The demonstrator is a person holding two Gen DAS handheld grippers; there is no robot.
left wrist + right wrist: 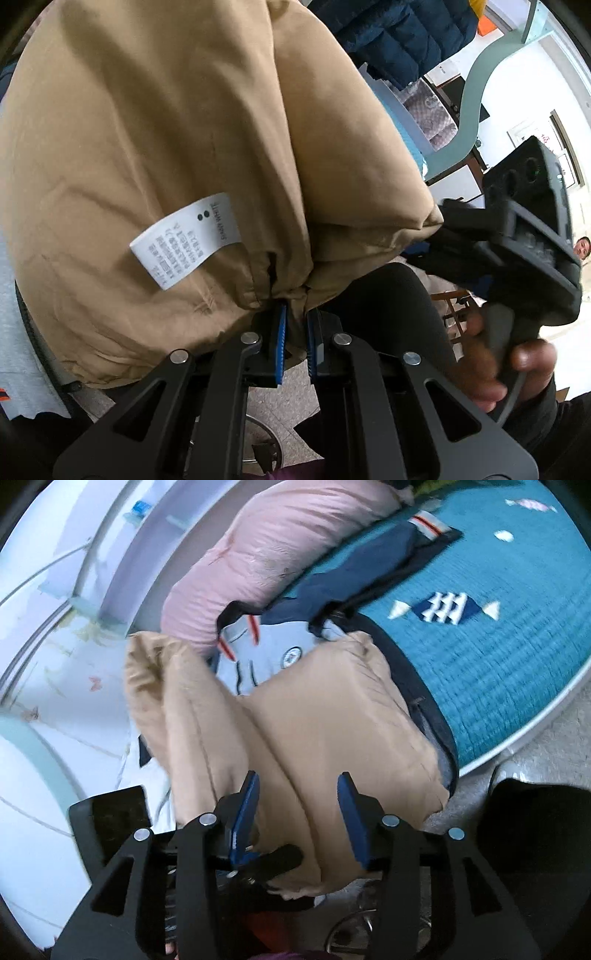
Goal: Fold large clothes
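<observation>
Mid-fold: my left tool (293, 339) pinches the tan jacket (155, 147) hem, my right tool (297, 812) half-open, holding nothing; next, regrip.

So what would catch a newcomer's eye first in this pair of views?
The tan garment fills the left wrist view, a white care label on it, and the left gripper is shut on a bunched edge. In the right wrist view the right gripper stands open over the same tan cloth, above a teal quilt.
</observation>
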